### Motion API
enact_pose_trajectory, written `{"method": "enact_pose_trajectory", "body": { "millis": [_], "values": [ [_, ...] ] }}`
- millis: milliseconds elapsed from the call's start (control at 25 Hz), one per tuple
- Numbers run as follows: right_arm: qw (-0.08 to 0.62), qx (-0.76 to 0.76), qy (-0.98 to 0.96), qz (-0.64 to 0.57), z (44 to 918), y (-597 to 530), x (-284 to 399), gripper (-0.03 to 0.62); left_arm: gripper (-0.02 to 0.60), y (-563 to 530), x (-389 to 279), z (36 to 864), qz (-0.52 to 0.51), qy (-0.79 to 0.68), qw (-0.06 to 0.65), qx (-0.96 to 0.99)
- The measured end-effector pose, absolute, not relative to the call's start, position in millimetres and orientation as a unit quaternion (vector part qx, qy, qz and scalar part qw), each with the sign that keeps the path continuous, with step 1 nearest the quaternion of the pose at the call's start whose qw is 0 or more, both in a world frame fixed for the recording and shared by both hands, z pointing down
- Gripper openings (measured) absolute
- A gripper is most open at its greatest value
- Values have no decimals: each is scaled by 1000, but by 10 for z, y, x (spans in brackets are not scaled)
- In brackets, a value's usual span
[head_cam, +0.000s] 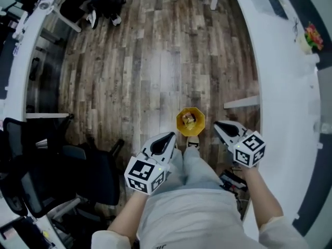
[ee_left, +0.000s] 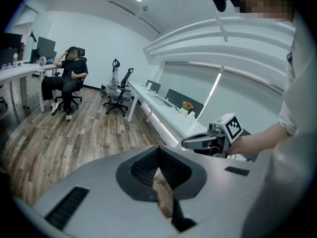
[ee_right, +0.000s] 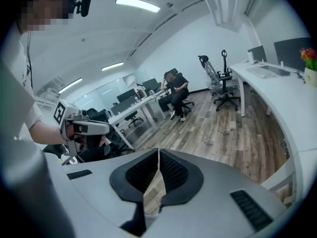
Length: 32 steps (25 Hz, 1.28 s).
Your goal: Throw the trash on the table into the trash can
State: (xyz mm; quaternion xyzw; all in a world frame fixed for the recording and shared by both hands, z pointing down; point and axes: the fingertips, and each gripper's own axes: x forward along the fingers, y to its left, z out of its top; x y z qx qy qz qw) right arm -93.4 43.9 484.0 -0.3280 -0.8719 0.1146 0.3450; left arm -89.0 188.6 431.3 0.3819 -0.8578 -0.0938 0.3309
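In the head view a yellow trash can stands on the wooden floor just ahead of the person's feet, with crumpled trash inside it. My left gripper hangs to the can's lower left and my right gripper to its right, both raised above the floor. In the left gripper view the left gripper has its jaws meeting at the tips with nothing between them. The right gripper looks the same in its own view: shut and empty. Neither gripper view shows the can.
A long curved white desk runs along the right, with a small flower pot on it. Black office chairs stand at the left. Far across the room, a person sits on a chair.
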Motion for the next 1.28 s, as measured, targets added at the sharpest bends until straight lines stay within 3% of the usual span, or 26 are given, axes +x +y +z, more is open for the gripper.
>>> {"method": "enact_pose_trajectory", "body": {
  "millis": [640, 1280],
  "values": [
    [265, -326, -897, 136, 3993, 660, -1102, 32, 0, 1872, -977, 3713, -72, -873, 272, 398],
    [245, -342, -895, 149, 3871, 690, -1113, 31, 0, 2002, -1025, 3629, -77, -881, 267, 382]
  ]
}}
